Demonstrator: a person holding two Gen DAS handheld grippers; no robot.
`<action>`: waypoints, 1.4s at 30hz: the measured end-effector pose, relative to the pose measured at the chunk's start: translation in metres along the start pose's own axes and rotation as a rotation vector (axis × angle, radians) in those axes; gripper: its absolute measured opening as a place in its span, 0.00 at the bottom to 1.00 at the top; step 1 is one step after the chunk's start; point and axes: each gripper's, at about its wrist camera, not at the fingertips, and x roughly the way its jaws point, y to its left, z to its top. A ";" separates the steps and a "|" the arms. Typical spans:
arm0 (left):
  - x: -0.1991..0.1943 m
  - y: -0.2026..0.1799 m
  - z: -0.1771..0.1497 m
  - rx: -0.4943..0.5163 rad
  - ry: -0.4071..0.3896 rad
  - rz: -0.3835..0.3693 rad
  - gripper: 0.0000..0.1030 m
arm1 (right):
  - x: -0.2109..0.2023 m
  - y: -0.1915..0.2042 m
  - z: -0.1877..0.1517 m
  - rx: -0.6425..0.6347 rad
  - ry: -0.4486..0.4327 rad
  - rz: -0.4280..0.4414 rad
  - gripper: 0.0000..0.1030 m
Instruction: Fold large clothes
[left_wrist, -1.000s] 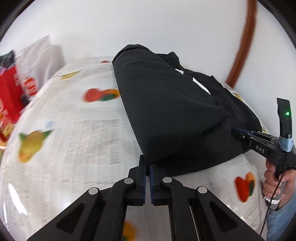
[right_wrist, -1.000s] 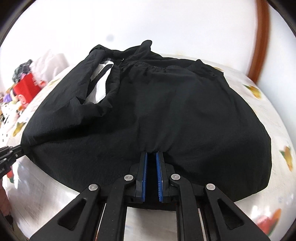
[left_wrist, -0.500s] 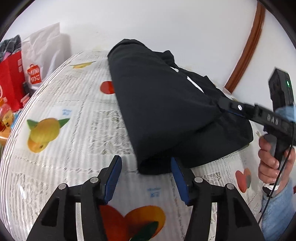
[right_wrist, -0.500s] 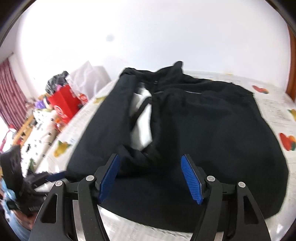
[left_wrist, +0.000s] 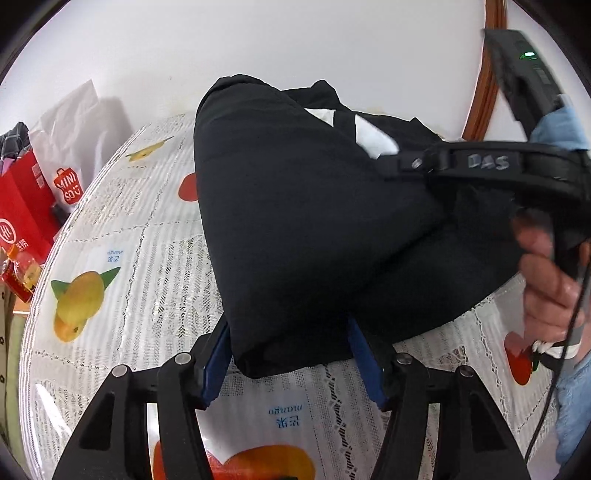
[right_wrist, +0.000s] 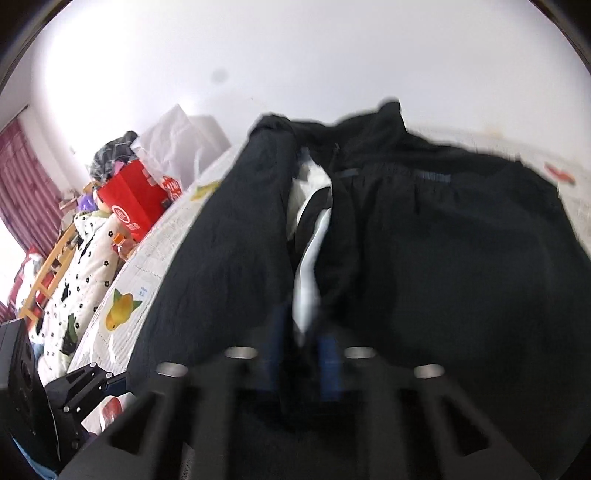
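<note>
Nearest the left wrist camera, the left gripper (left_wrist: 291, 354) stands with its jaws spread on either side of the near corner of the black jacket (left_wrist: 303, 229); they have just been opening, and the blue pads sit beside the cloth without squeezing it. The jacket lies partly folded on the fruit-print tablecloth (left_wrist: 147, 266), its white lining showing along the middle.

In the right wrist view, which is blurred, the right gripper (right_wrist: 301, 363) has just been closing, its jaws nearly together over a dark fold beside the white lining (whether the pads truly pinch cloth I cannot tell).

Judging by this, one fold has been laid and released on the left, and the right is taking a new hold. Next comes lifting that edge across the jacket, keeping it taut. Farther off, a red bag (left_wrist: 26, 206) stands by the table's edge.
</note>
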 end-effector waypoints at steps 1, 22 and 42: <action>0.000 0.001 0.000 -0.003 0.000 -0.001 0.57 | -0.006 0.001 0.001 -0.012 -0.022 0.005 0.08; -0.006 -0.003 -0.001 0.015 -0.025 -0.028 0.55 | -0.097 -0.081 -0.066 0.110 -0.144 -0.158 0.13; 0.015 -0.049 0.013 0.078 0.011 -0.036 0.56 | -0.066 -0.077 -0.036 0.083 -0.088 -0.122 0.06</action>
